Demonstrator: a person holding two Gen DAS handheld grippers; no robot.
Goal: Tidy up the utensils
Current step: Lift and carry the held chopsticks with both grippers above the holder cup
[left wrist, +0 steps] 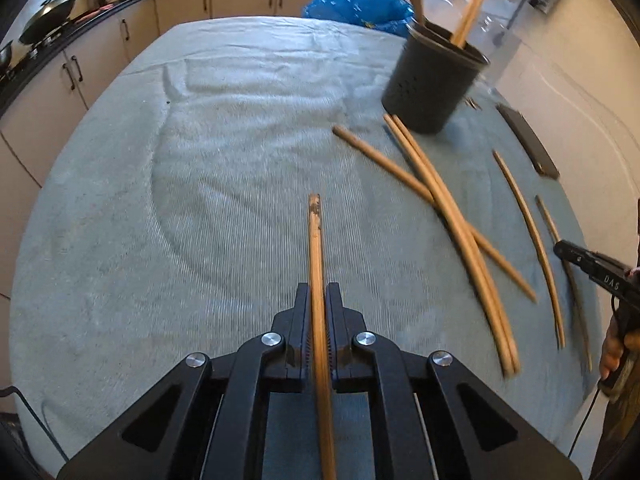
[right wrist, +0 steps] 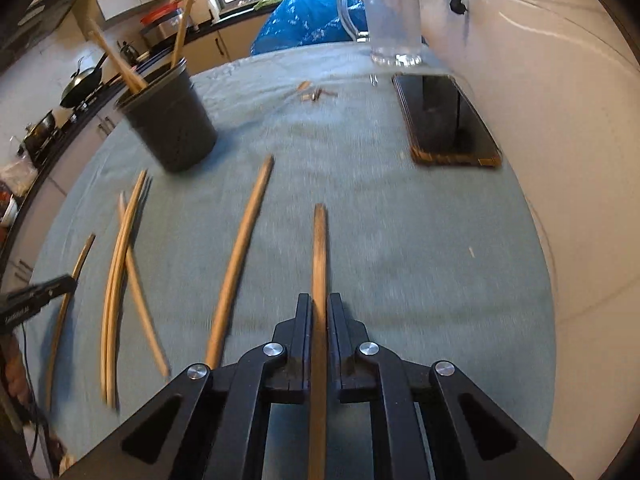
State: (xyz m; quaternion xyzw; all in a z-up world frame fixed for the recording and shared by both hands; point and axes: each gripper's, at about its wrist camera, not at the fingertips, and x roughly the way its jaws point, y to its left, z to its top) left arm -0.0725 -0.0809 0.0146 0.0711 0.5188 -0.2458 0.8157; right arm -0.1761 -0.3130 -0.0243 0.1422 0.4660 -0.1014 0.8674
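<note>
My left gripper (left wrist: 318, 292) is shut on a wooden chopstick (left wrist: 315, 240) that points forward above the grey-blue cloth (left wrist: 200, 200). My right gripper (right wrist: 319, 300) is shut on another wooden chopstick (right wrist: 319, 248). A black perforated utensil holder (left wrist: 434, 80), also in the right wrist view (right wrist: 172, 124), stands upright with several chopsticks in it. Several loose chopsticks (left wrist: 452, 208) lie crossed on the cloth in front of the holder; in the right wrist view they (right wrist: 116, 280) lie left, with one more (right wrist: 240, 248) beside my gripper. The right gripper's tip (left wrist: 580, 258) shows at the left view's right edge.
A glass mug (right wrist: 390, 16) stands at the far end of the table. A dark tray (right wrist: 444, 120) lies near the white wall on the right. A blue bag (left wrist: 360, 0) sits behind the table. Small wood bits (right wrist: 314, 94) lie on the cloth. Kitchen counters with pans run along the left.
</note>
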